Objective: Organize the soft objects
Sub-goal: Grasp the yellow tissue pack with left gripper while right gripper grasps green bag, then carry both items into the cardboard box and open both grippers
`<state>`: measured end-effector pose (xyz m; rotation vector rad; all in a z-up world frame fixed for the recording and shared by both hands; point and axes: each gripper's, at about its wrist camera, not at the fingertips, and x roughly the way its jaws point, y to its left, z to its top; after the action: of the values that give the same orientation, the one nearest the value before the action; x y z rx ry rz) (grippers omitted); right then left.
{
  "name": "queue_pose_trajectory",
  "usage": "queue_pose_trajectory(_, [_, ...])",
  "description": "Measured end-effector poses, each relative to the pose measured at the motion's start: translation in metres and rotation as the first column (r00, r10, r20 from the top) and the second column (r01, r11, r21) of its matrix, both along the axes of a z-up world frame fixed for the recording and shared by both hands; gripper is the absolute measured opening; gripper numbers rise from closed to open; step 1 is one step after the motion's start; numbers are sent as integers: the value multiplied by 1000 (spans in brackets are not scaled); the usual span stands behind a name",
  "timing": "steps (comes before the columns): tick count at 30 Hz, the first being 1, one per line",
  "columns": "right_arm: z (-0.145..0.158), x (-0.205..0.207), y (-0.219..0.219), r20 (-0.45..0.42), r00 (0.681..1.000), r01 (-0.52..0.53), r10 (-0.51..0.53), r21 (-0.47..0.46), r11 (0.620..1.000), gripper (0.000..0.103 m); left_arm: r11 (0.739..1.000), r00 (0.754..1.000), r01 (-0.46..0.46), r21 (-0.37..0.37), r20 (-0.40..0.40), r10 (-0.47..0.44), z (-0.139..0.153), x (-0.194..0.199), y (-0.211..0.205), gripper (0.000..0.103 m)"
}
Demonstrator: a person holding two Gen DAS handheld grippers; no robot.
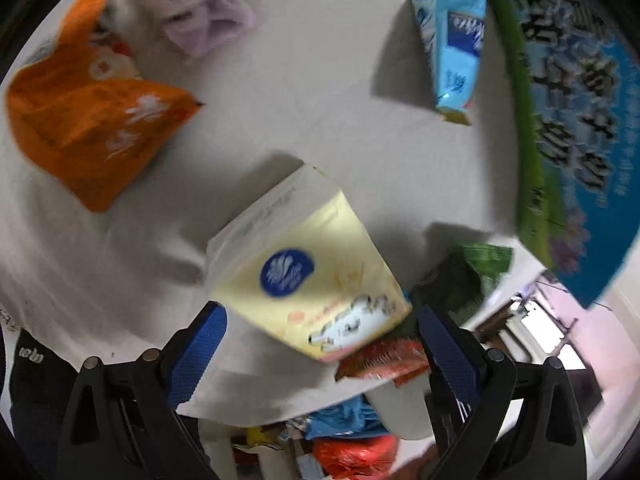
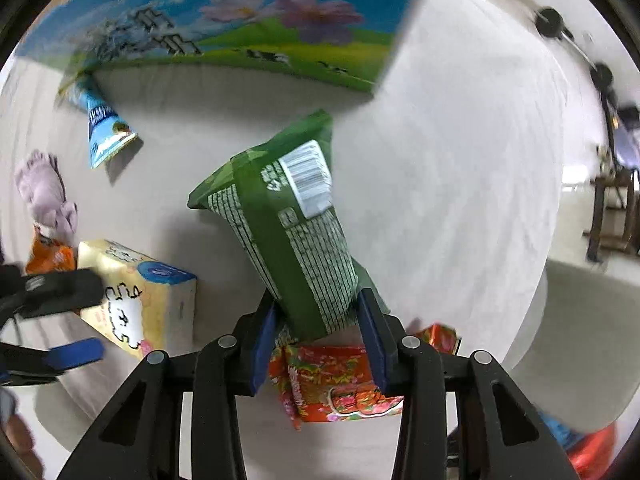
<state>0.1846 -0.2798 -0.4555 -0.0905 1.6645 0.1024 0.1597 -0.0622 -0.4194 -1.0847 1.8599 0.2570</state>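
My right gripper (image 2: 318, 320) is shut on a green snack bag (image 2: 292, 216) and holds it tilted above the white table (image 2: 460, 160). A red patterned packet (image 2: 340, 384) lies under it at the table's edge. My left gripper (image 1: 320, 328) is open, its blue pads either side of a yellow tissue pack (image 1: 308, 264), not touching it; the pack also shows in the right wrist view (image 2: 136, 292). The left gripper's fingers (image 2: 76, 354) appear at the left of the right wrist view. The green bag (image 1: 460, 284) and red packet (image 1: 384, 360) lie just right of the tissue pack.
An orange bag (image 1: 92, 128), a lilac cloth (image 1: 200, 16) and a light blue packet (image 1: 452, 40) lie on the table. A large blue-and-green printed box (image 2: 224, 28) stands at the back. The table edge (image 1: 280, 412) is near, with clutter below.
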Motion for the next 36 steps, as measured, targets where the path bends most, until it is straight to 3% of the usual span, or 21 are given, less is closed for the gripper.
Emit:
queue_pose_trajectory(4, [6,-18,-9,-21,999,28,-28,13,1000,42,994,995,96,55,33,-98,-11,5,-10,85])
queue_pose_trajectory(7, [14,-28,-25,-75,996,58,-55,49,997,42,957,961,251,143,82,-264,0,12,-20,80])
queue_pose_trajectory(8, [12,-30,-27,-87,994,69,-63,64,996,42,931,936,317,183,96,-338,4,16,-24,79])
queue_pose_trajectory(10, [14,-33,-31,-97,993,81,-72,94,992,42,853,864,452,262,111,-491,12,22,-32,77])
queue_pose_trajectory(12, [21,-31,-36,-69,995,82,-76,94,992,42,778,796,538,323,108,-596,17,26,-37,77])
queue_pose_trajectory(13, [29,-27,-38,-58,995,86,-80,98,992,42,753,772,564,339,107,-626,18,28,-40,77])
queue_pose_trajectory(15, [34,-23,-41,-33,995,102,-99,109,989,43,752,774,566,336,96,-626,13,31,-40,79])
queue_pose_trajectory(20, [24,3,-52,-9,989,148,-148,108,983,54,808,832,485,334,107,-544,-6,39,-34,79])
queue_pose_trajectory(22, [15,5,-55,-12,989,150,-150,76,986,54,816,839,462,347,126,-529,-15,35,-37,76])
queue_pose_trajectory(23, [14,6,-57,-6,989,149,-149,67,987,54,802,829,471,367,126,-545,-16,32,-38,67])
queue_pose_trajectory(27, [19,-1,-57,-46,987,160,-155,126,979,43,739,762,531,416,148,-630,-9,11,-50,67])
queue_pose_trajectory(29, [24,-4,-58,-59,984,174,-166,173,969,43,711,734,558,428,144,-664,-11,5,-66,67])
queue_pose_trajectory(32, [20,-2,-64,-28,982,188,-186,150,971,47,697,729,565,442,128,-672,-25,1,-84,66])
queue_pose_trajectory(36, [17,6,-65,-33,980,198,-195,151,969,48,715,747,537,448,141,-650,-37,2,-99,63])
